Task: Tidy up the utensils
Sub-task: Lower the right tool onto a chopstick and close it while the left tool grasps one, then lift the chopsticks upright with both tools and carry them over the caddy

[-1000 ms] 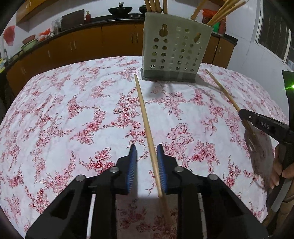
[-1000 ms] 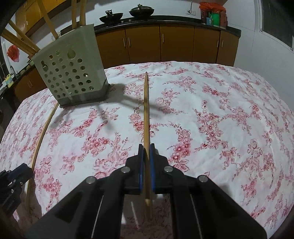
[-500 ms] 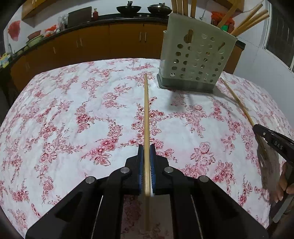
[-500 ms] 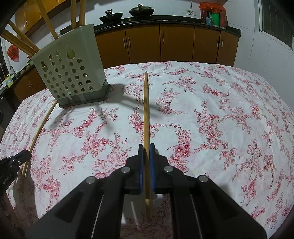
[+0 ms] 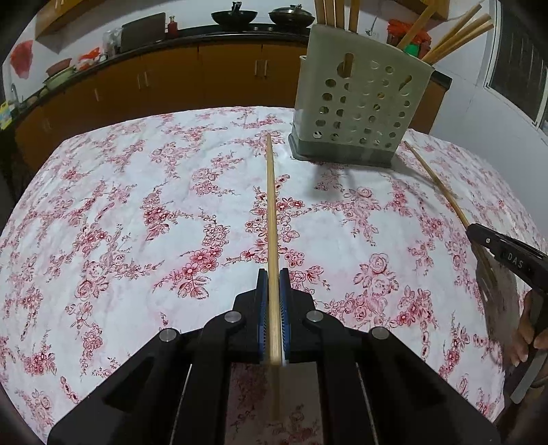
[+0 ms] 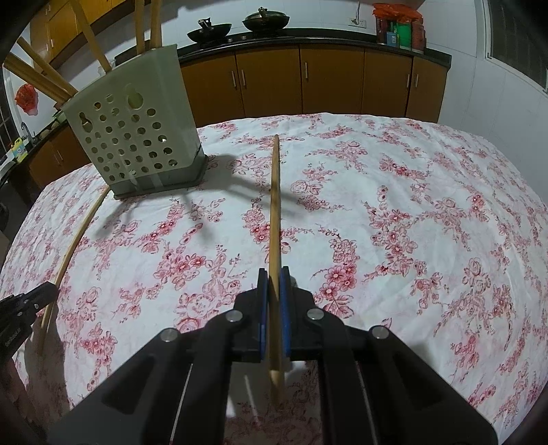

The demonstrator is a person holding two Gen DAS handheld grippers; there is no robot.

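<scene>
My left gripper (image 5: pixel 273 274) is shut on a long wooden chopstick (image 5: pixel 271 212) that points ahead over the floral tablecloth (image 5: pixel 137 212). My right gripper (image 6: pixel 273 274) is shut on a second wooden chopstick (image 6: pixel 275 205). A pale green perforated utensil holder (image 5: pixel 359 102) stands far right in the left wrist view, with several wooden sticks in it. The holder shows far left in the right wrist view (image 6: pixel 133 137). The right gripper (image 5: pixel 500 253) and its chopstick (image 5: pixel 435 185) appear at the right edge of the left view. The left gripper (image 6: pixel 24 304) shows at the left edge of the right view.
Brown kitchen cabinets (image 6: pixel 308 82) with a dark counter run behind the table. Pans (image 5: pixel 234 15) sit on the counter. A white wall with a window (image 5: pixel 513 68) is at the right.
My left gripper has closed on its chopstick, which was loose between open jaws a second ago, and has lifted it. The right gripper stays shut on its chopstick.
</scene>
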